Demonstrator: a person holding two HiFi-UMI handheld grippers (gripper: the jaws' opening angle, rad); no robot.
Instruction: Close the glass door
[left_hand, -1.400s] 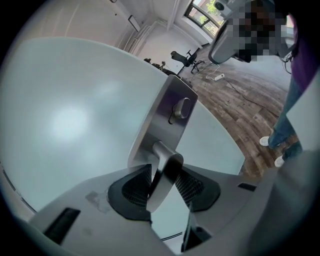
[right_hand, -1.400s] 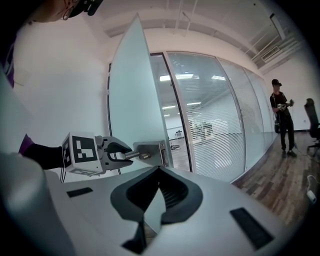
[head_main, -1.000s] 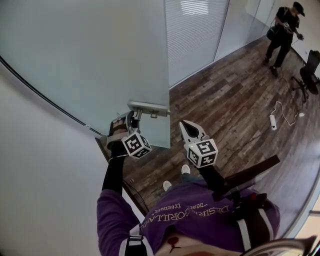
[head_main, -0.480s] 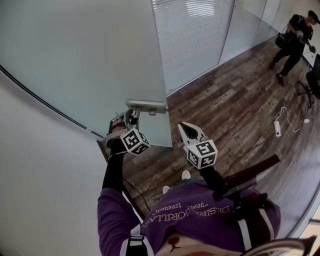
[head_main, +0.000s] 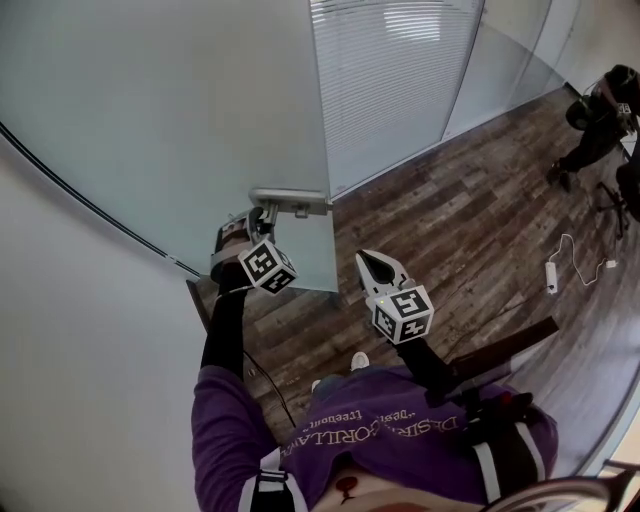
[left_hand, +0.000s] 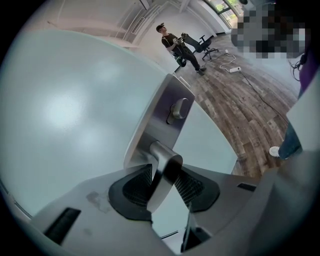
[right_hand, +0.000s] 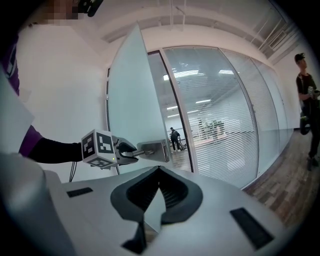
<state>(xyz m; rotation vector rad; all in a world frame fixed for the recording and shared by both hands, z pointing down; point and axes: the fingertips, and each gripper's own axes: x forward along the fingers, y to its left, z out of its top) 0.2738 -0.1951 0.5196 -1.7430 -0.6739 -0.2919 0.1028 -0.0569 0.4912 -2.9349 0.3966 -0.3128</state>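
Left gripper (left_hand: 163, 176): fingers clamped on the lever handle (left_hand: 159, 152), with a pad pressing each side of it. The handle sits on a metal plate (left_hand: 165, 107) right at the free vertical edge of the glass door (head_main: 190, 110).

The door is frosted and stands ajar. It's angled between the white wall (head_main: 80, 360) on the left and the blind-covered glass partition (head_main: 390, 70) on the right. Its lower corner is near the right gripper (head_main: 377, 268), not touching.

Right gripper: fingers tip to tip with nothing in them. It's held in the air to the right of the door edge.

Open wooden floor (head_main: 450, 200) runs right of that edge. A power strip (head_main: 551, 273) with its cable lies well apart from the door. A standing person (left_hand: 175, 45) and an office chair (left_hand: 206, 44) are further off.
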